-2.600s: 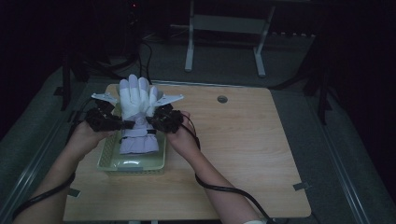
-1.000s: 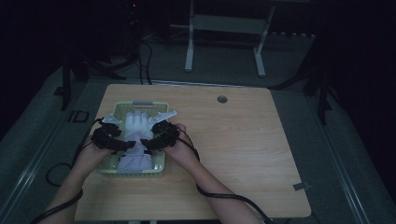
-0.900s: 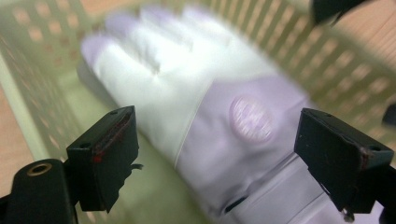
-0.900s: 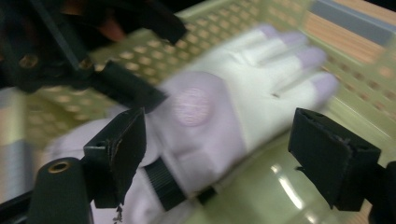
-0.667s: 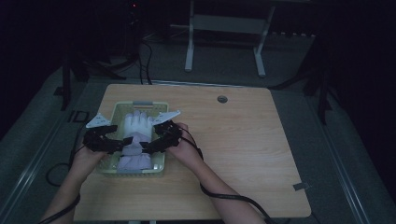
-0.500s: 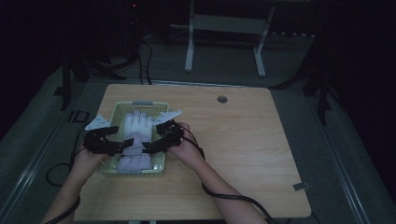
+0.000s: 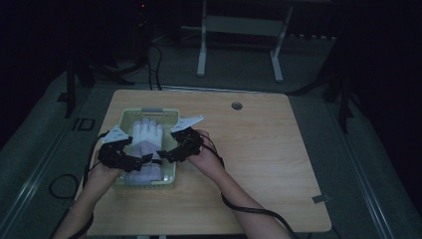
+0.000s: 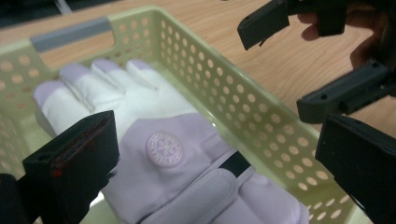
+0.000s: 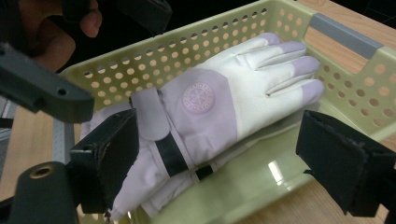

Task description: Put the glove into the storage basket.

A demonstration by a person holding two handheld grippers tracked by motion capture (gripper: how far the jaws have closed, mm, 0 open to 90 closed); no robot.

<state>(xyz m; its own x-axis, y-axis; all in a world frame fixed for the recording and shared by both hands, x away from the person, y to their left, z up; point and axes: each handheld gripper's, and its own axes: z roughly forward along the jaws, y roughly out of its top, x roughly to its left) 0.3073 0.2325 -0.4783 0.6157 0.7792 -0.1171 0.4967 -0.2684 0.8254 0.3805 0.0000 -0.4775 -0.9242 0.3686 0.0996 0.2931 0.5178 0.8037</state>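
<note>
1. The left gripper [image 7: 141, 162] has its jaws wide open. They have just been opening, and nothing is pinched between them.
2. It hangs over the near left part of the basket [image 7: 169, 115], above the cuff end of the glove [image 7: 145, 134], and does not touch the glove.
3. The right gripper [image 7: 162, 156] has its jaws wide open too, and they have also just been opening. They hold nothing.
4. It hangs over the near right side of the basket, just beside the left gripper.
5. The glove lies flat inside the basket. It is white and light purple, with a round badge [image 9: 196, 99] on its back.
6. Its fingers point to the far end of the basket, and its cuff is at the near end.
7. The basket is pale green with small holes. It sits on the left part of the table [image 7: 259, 159], near the left edge.
</note>
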